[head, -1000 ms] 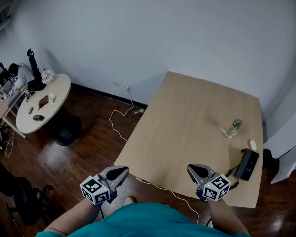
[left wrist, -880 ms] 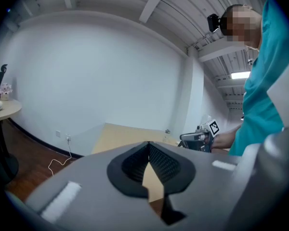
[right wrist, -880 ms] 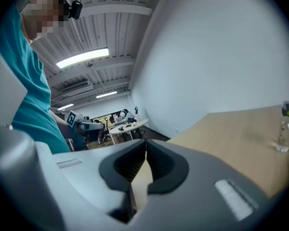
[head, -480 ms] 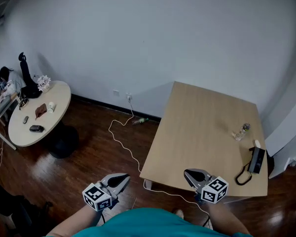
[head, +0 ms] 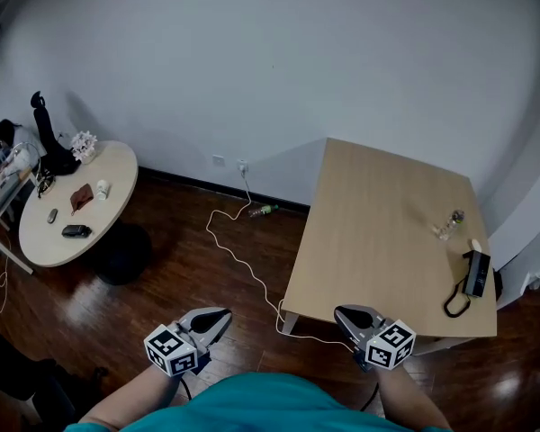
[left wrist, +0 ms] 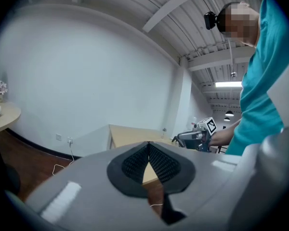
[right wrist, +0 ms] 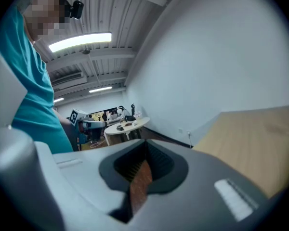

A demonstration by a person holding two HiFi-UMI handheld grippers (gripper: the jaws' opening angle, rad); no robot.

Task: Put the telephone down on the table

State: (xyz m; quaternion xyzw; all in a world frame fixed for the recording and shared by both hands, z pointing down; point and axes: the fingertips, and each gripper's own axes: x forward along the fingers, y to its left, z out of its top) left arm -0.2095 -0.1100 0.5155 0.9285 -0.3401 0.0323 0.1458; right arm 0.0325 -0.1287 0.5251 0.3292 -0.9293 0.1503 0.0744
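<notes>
The phone (head: 475,273) lies on the counter (head: 378,232), close to its right edge, with its dark cord (head: 454,301) looped just beside it toward the near corner. A small bottle (head: 448,223) stands near it, further back. Both claws hang short of the counter's near edge, well apart from the phone. The left claw (head: 221,314) is over the floor (head: 189,277). The right claw (head: 341,312) is by the near left corner. Each is pinched together at the tips with nothing between the pads.

Judged from this, the phone already seems to be down, so little may be left to do. If it is to be lifted and set again, the right claw is the one to use, as it is on the phone's side. It should come in along the right edge, spread wide before it reaches the body, and close across the narrow width. It should keep clear of the cord loop, so nothing drags, and of the bottle.

From the head view the phone is small and dark. I cannot tell whether its handset sits in the cradle or beside it. Neither gripper view shows the phone at all. The white cable (head: 238,255) on the floor passes out of sight under the counter's corner. The things on the round counter (head: 45,241) at the left are too small to name.
</notes>
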